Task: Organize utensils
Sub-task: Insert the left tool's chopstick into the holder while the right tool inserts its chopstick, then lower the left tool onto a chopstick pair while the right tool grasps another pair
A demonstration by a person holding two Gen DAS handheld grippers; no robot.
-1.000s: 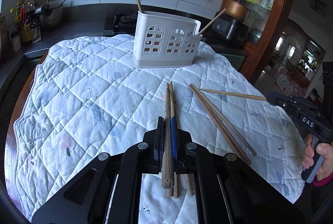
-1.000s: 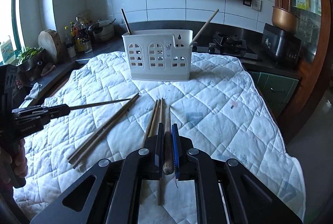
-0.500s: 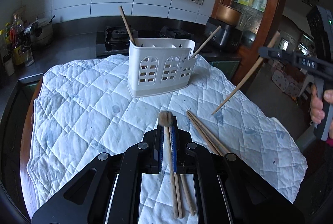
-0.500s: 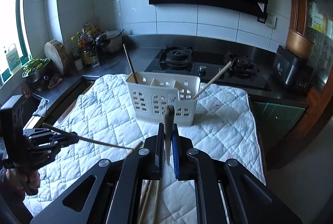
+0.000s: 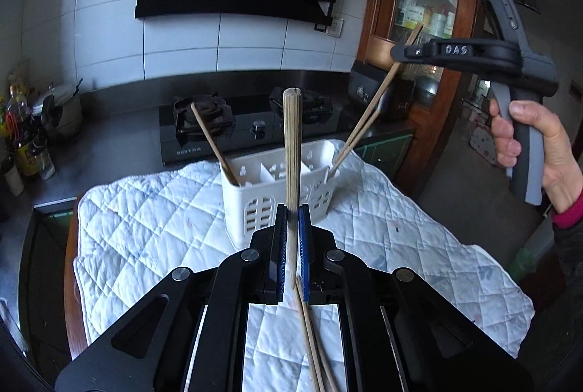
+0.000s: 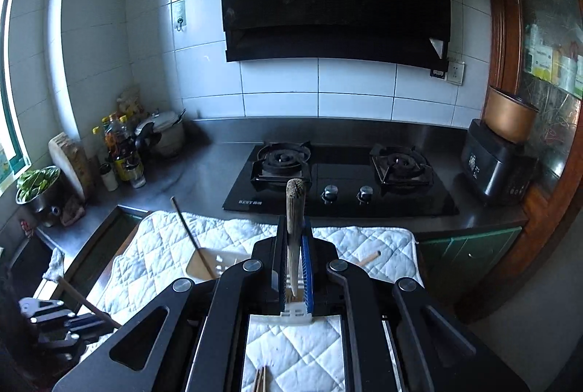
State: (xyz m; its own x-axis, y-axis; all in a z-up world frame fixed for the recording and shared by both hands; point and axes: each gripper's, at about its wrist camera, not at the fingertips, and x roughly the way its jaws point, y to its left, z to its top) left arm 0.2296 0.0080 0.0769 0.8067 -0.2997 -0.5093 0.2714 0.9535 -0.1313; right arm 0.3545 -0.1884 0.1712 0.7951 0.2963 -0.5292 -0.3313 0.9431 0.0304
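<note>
My left gripper (image 5: 290, 213) is shut on a wooden chopstick (image 5: 292, 151), held upright above the quilted cloth and short of the white utensil caddy (image 5: 277, 195). My right gripper (image 6: 293, 228) is shut on another chopstick (image 6: 294, 206), raised above the caddy (image 6: 215, 264); in the left wrist view it (image 5: 399, 53) holds that stick slanting down into the caddy's right end. One chopstick (image 5: 213, 142) leans in the caddy's left compartment. Loose chopsticks (image 5: 313, 337) lie on the cloth below my left gripper.
The white quilted cloth (image 5: 145, 210) covers a table in front of a steel counter with a black gas hob (image 6: 339, 177). Bottles and a pot (image 6: 124, 148) stand at the left. A cooker (image 6: 499, 155) and wooden cabinet stand at the right.
Both grippers have lifted their chopsticks off the cloth and tipped them upright. The right gripper rose high and brought its stick's tip down into the caddy's right end.
</note>
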